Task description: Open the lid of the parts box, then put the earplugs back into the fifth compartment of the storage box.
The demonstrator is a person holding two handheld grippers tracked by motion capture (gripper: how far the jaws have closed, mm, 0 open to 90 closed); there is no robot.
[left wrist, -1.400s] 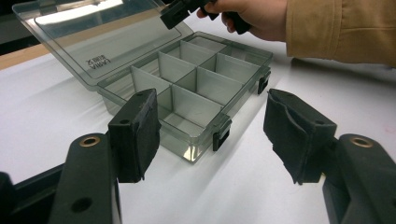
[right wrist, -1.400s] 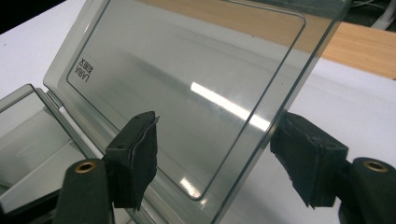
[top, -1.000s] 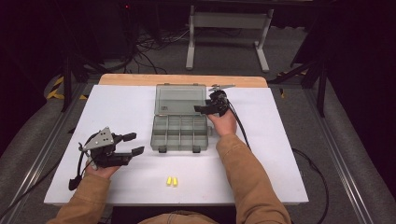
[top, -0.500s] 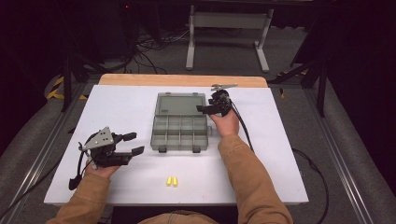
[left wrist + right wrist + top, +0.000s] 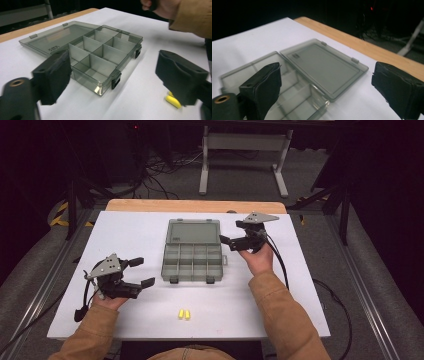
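A smoky clear organizer box (image 5: 192, 262) sits mid-table with its lid (image 5: 193, 231) laid flat open toward the far edge; its compartments (image 5: 103, 53) look bare. My right gripper (image 5: 233, 233) hovers just right of the lid (image 5: 324, 65). It is open, its jaws have just been opening, and nothing is between them. My left gripper (image 5: 142, 272) rests at the table's left, pointing at the box. It is open too, its jaws have just been opening, and the gap is bare. Two yellow earplugs (image 5: 184, 314) lie near the front edge, and the earplugs (image 5: 173, 101) show beside my left gripper's right jaw.
The white tabletop (image 5: 310, 285) ends in a wooden strip (image 5: 195, 206) at the far edge. Beyond it stand a metal frame (image 5: 245, 142) and cables on a dark floor. A tan sleeve (image 5: 192, 15) crosses the left gripper view's top right.
The box lid has dropped back to lie flat. My right gripper has drawn away from the lid's right edge, rightward and up, with wider jaws. My left gripper's jaws have spread; that hand stayed put.
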